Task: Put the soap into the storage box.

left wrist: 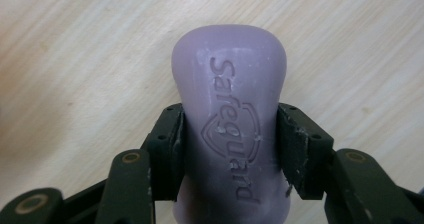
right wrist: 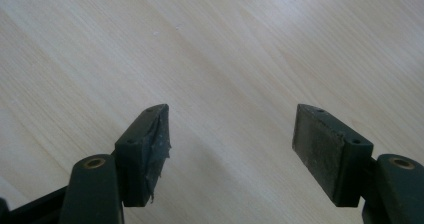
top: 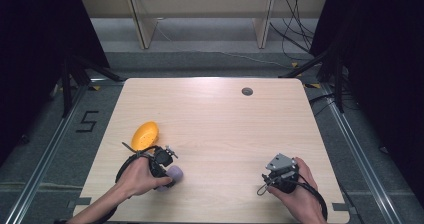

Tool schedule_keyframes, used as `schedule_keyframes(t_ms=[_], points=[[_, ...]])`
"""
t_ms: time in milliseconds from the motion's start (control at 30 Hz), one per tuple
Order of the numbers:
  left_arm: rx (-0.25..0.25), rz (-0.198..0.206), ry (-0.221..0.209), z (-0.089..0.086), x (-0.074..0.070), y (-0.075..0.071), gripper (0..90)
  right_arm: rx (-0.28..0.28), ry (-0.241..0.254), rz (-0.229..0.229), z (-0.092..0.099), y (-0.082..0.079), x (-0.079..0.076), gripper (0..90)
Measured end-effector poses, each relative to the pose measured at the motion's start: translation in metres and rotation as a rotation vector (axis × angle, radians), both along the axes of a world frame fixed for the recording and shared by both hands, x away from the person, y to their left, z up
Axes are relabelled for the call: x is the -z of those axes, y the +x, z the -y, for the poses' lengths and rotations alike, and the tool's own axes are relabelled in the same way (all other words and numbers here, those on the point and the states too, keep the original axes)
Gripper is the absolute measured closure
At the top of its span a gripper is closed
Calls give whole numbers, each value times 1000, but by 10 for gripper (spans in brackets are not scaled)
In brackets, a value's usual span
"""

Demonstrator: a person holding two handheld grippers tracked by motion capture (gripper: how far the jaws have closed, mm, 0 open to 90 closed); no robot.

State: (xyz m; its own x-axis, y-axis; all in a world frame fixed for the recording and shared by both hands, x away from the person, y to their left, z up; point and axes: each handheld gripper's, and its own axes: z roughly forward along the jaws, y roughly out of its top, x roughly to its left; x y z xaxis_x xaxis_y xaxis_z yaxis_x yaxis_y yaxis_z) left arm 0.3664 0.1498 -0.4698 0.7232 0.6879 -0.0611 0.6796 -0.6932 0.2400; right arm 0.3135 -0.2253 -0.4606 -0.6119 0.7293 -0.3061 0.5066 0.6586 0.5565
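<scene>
Soap: my left gripper (left wrist: pixel 227 149) has its two pads pressed on the sides of the lilac Safeguard soap bar (left wrist: pixel 231 129), stamped face up; in the high view it sits at the table's near left, just beside the yellow soap dish (top: pixel 145 135)
Left hand (top: pixel 137 176): wrapped round that gripper, low over the wood
Right gripper (right wrist: pixel 230 149): jaws spread wide, nothing between them; idle over bare table (top: pixel 225 119) at the near right
Done: the grip on the bar, I judge
Left: carrying it off, likely into the dish; not yet begun
Count: one soap bar; one dish; two grippers; one grey grommet (top: pixel 247 91) at the far edge
</scene>
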Motion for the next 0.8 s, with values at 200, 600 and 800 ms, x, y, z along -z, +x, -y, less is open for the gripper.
schedule_keyframes(t_ms=[200, 600, 800], points=[[-95, -17, -19, -1, -5, 3, 488, -3, -3, 6, 1, 1, 1, 319], [-197, -3, -21, -9, -19, 17, 487, 12, 8, 0, -1, -1, 1, 318], [-227, 14, -30, -13, -28, 20, 488, -2, 0, 1, 0, 0, 0, 318]])
